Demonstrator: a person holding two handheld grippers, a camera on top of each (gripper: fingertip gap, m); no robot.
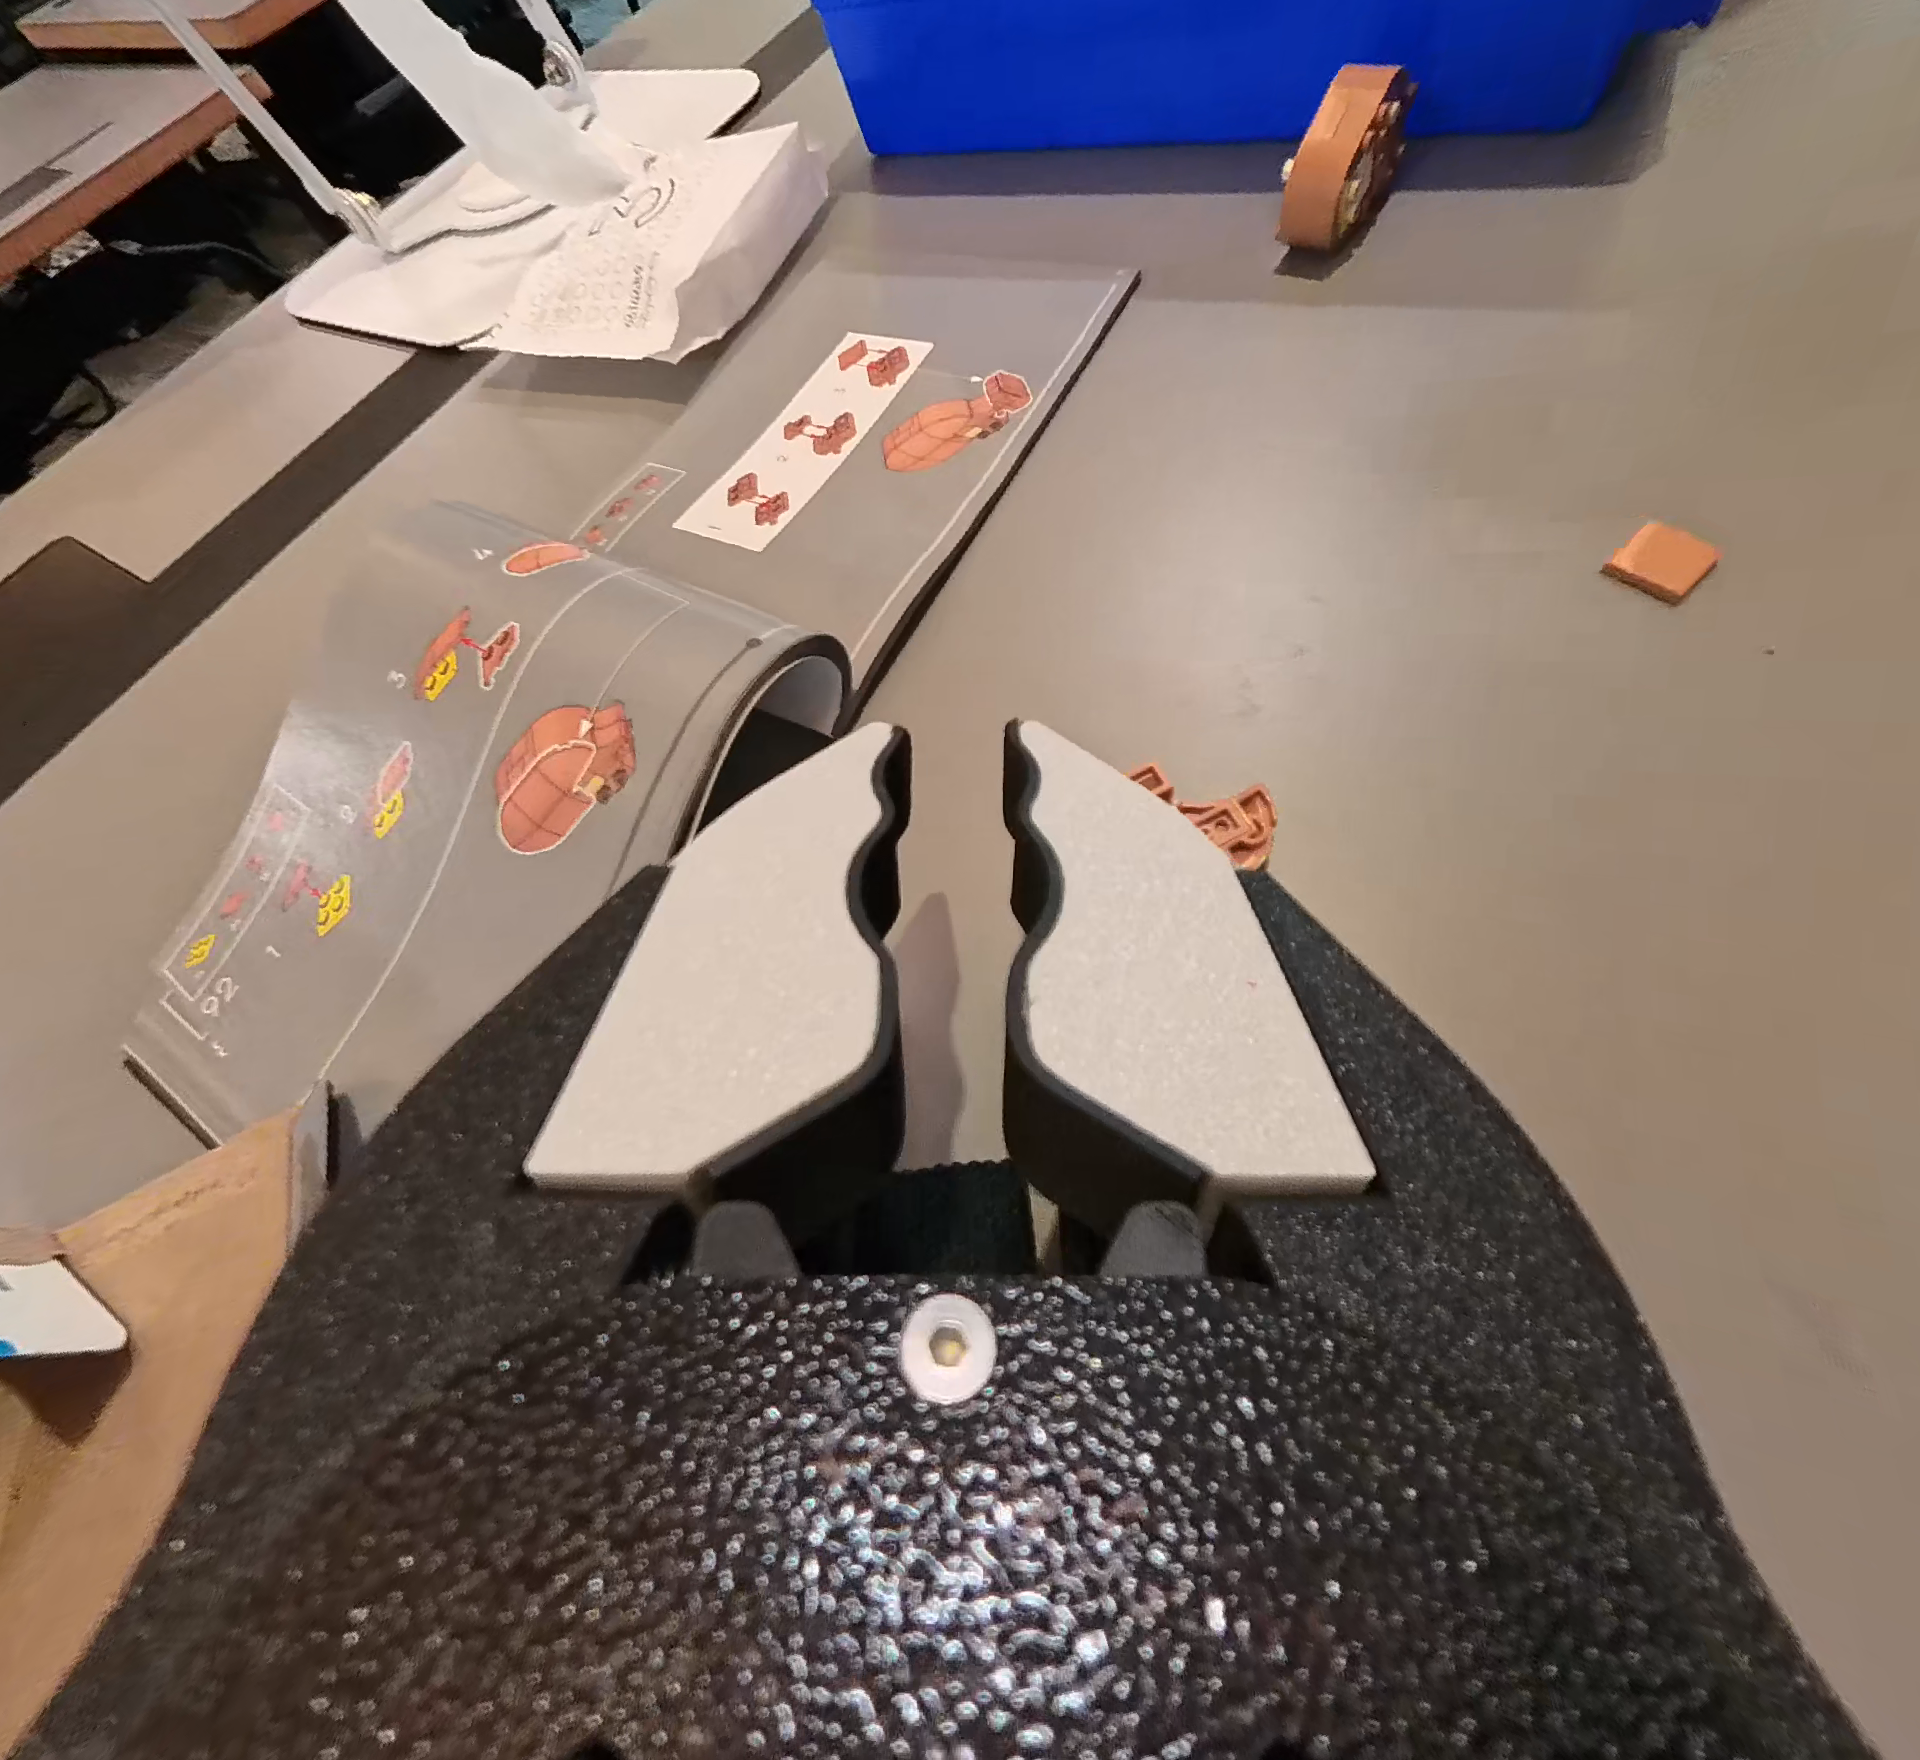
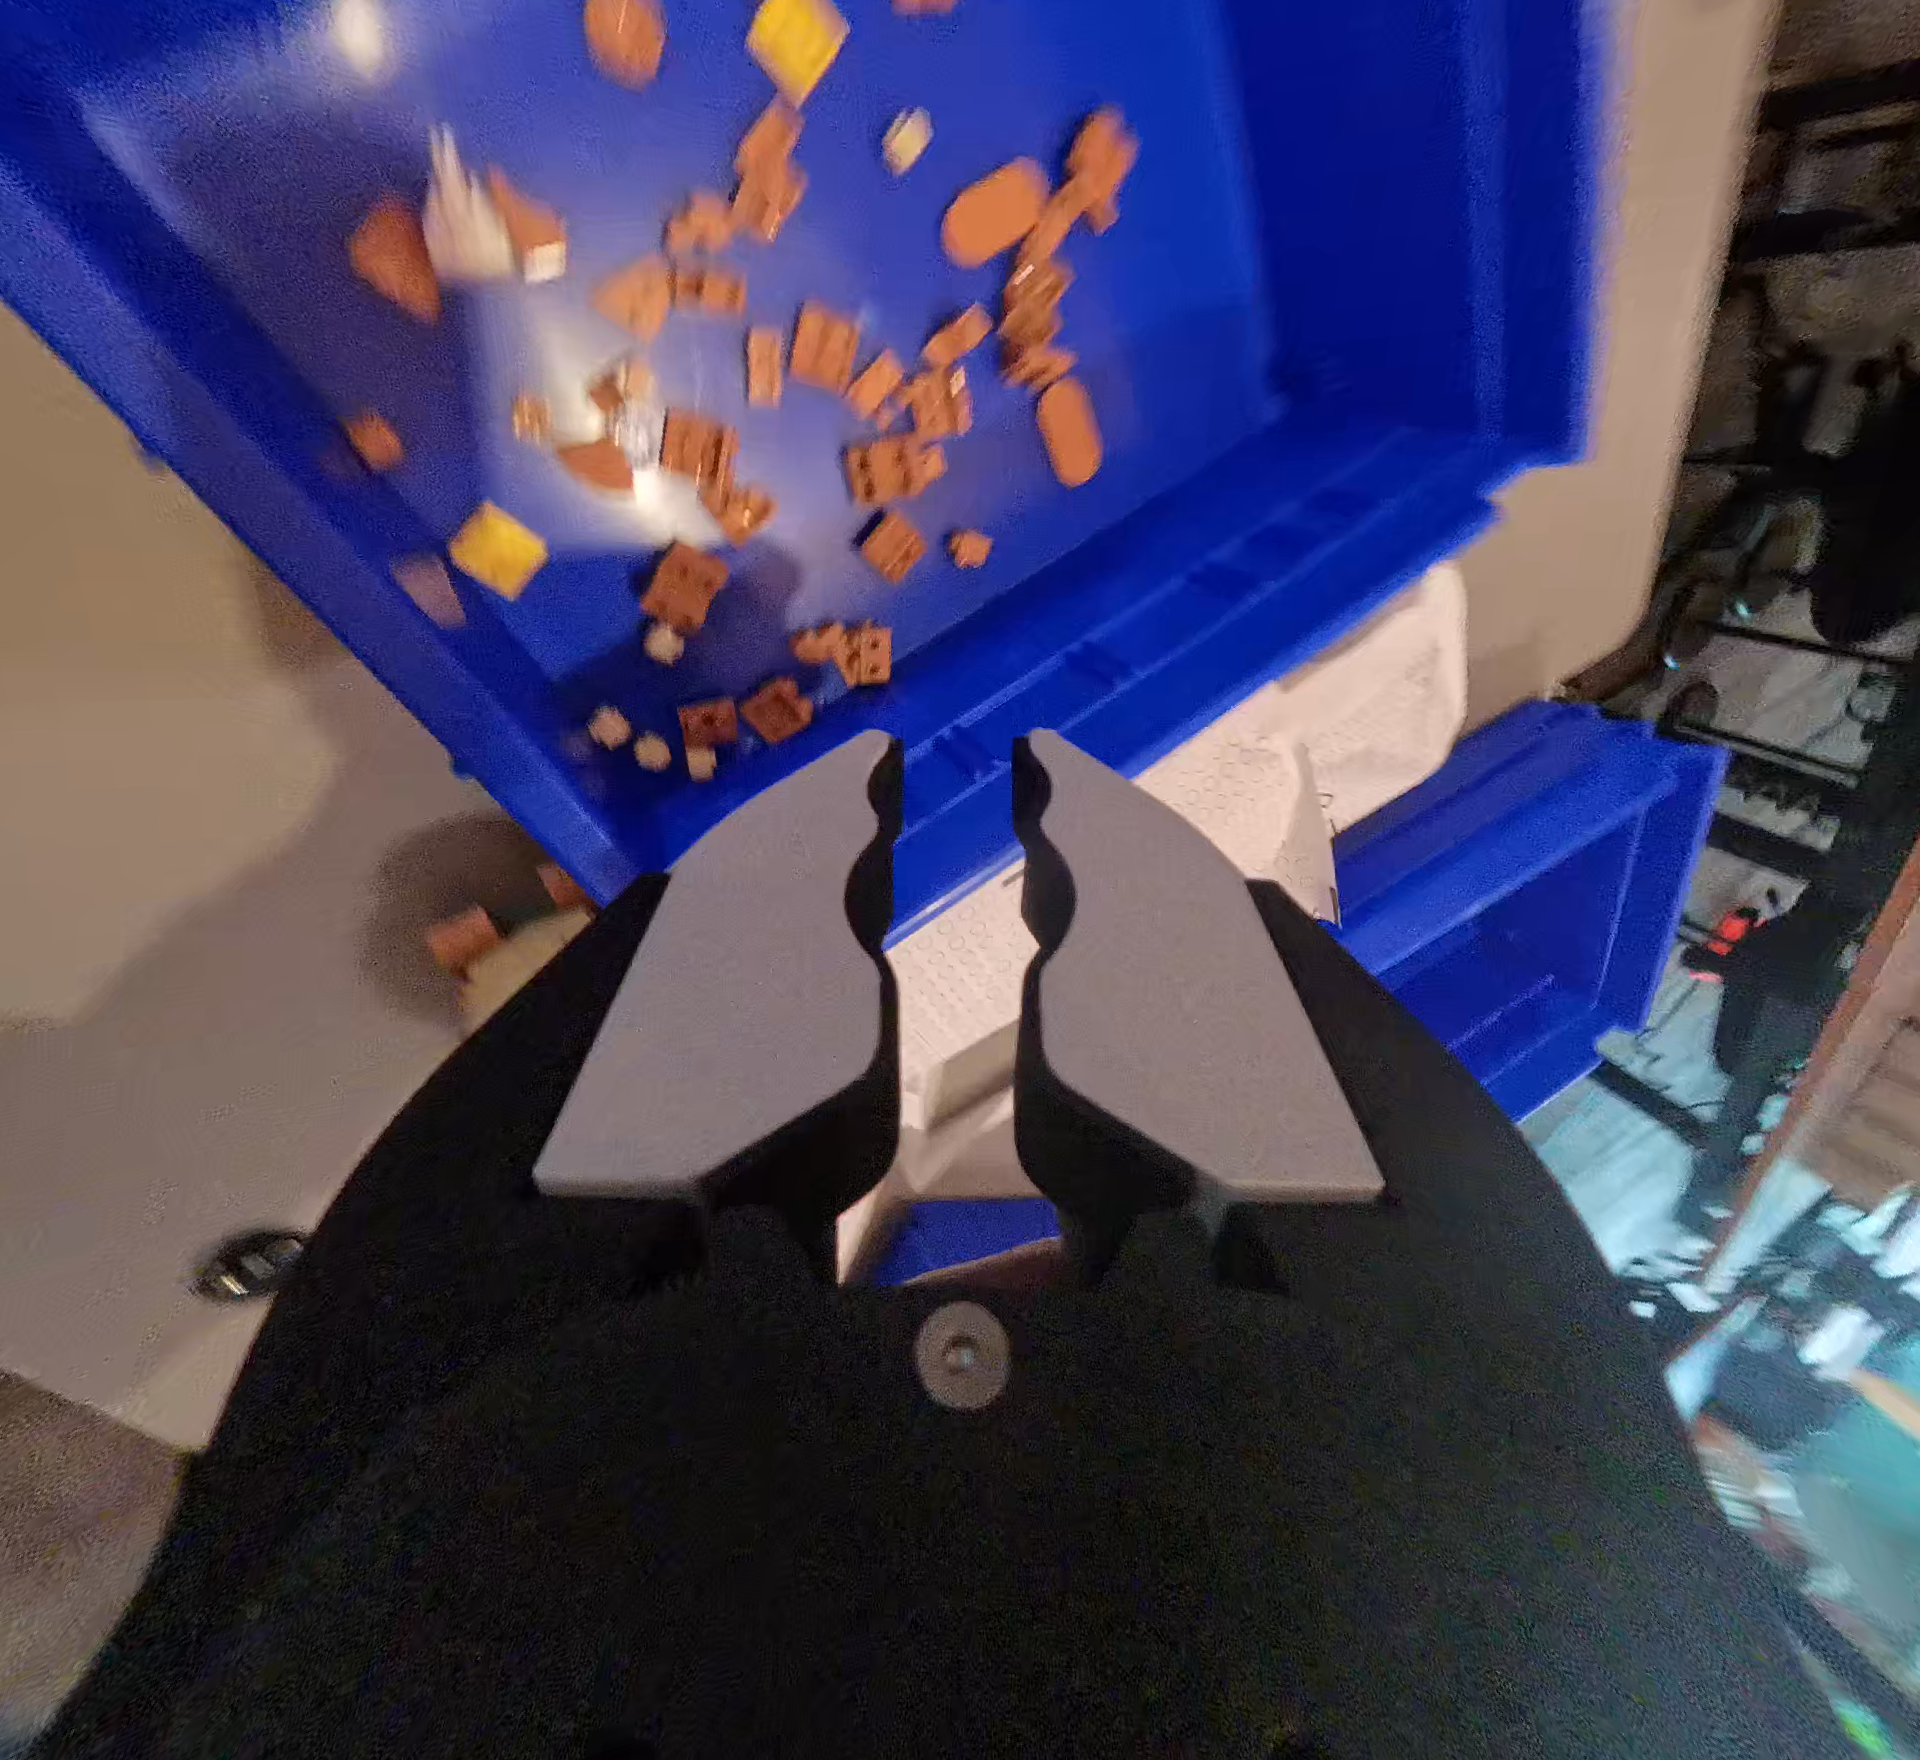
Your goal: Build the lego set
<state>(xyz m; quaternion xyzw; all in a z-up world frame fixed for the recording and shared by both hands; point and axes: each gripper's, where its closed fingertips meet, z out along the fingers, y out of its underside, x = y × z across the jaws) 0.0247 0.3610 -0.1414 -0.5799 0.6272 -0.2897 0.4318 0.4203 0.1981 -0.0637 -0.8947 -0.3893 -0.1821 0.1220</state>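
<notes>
Two tools slightly open and holding nothing, left tool [image 1: 957,744] low over grey table [image 1: 1351,671] beside open instruction booklet [image 1: 582,671] and small brown bricks [image 1: 1226,817], right tool [image 2: 956,754] above blue bin [image 2: 1195,630] of brown and yellow bricks [image 2: 790,339]

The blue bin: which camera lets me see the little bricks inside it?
The right wrist view: it looks down into the blue bin at blurry brown and yellow bricks. The left wrist view shows only the bin's outer wall, nothing inside.
</notes>
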